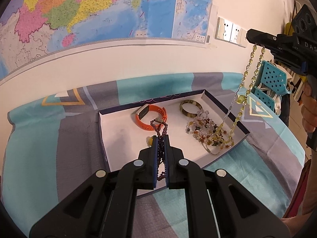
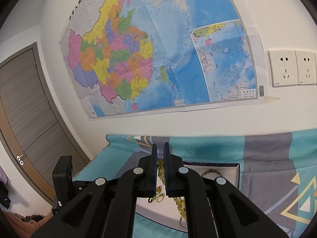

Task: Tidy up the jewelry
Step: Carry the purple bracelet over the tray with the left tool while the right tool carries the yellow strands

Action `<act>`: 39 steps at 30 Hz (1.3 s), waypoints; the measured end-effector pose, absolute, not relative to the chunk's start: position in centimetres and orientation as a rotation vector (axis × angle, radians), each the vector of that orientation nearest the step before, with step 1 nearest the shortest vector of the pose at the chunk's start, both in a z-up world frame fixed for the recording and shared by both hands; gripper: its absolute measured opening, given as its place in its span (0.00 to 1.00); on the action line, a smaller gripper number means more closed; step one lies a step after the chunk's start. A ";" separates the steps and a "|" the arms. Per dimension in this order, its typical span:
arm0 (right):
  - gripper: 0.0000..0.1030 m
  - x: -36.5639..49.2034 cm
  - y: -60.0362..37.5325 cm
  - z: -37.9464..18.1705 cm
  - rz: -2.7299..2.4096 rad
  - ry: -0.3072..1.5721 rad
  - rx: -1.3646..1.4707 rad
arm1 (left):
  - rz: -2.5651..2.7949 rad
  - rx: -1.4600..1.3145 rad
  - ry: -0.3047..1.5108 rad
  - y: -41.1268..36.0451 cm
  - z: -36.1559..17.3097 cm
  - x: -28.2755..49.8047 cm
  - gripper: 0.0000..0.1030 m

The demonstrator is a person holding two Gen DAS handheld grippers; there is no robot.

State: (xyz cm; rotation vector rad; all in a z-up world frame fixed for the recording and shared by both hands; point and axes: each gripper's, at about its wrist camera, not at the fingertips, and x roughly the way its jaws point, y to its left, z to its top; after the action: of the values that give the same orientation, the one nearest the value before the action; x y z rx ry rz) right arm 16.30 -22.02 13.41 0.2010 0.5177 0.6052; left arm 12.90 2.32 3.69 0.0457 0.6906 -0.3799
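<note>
Left hand-held gripper (image 1: 162, 138) was clenched on a dark purple bead strand (image 1: 160, 148); the strand ran lengthwise between the pads, its long axis pointing toward 12 o'clock, a loop spilling out over the orange watch band (image 1: 151, 117). The strand's lower end was lost between the fingers.

Right hand-held gripper (image 1: 250, 36) sat at 2 o'clock in the left view, its body cut off by the frame edge. It was grasping a yellow-green bead necklace (image 1: 246, 75), which hung nearly vertical, then trailed toward 7 o'clock onto the mixed bead pile (image 1: 208, 130) in the shallow box (image 1: 223, 105).

In the right view the necklace was mostly hidden behind the fingers; its grip point possibly lay mid-pad. Box rested on a teal-and-grey cloth (image 1: 49, 138), a striped bangle (image 1: 190, 108) at its far side.
</note>
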 end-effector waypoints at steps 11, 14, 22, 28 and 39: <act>0.04 17.6 -22.0 12.7 0.607 0.537 0.206 | -0.371 0.044 0.717 2.0 2.9 13.8 0.06; 0.04 18.0 -22.0 12.3 0.609 0.549 0.209 | -0.370 0.042 0.730 1.8 2.5 14.1 0.06; 0.04 18.7 -22.3 11.4 0.607 0.571 0.217 | -0.363 0.049 0.748 1.6 1.9 14.6 0.06; 0.04 19.1 -22.5 10.5 0.597 0.596 0.215 | -0.361 0.051 0.765 1.4 1.3 14.9 0.06; 0.04 19.3 -23.0 9.2 0.586 0.623 0.222 | -0.365 0.056 0.788 1.1 0.5 15.1 0.06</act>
State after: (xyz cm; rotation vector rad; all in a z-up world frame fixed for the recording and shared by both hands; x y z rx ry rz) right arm 19.34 -22.99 9.22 0.2215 0.6227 0.5863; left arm 15.12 1.14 0.52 0.0560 0.7876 -0.3646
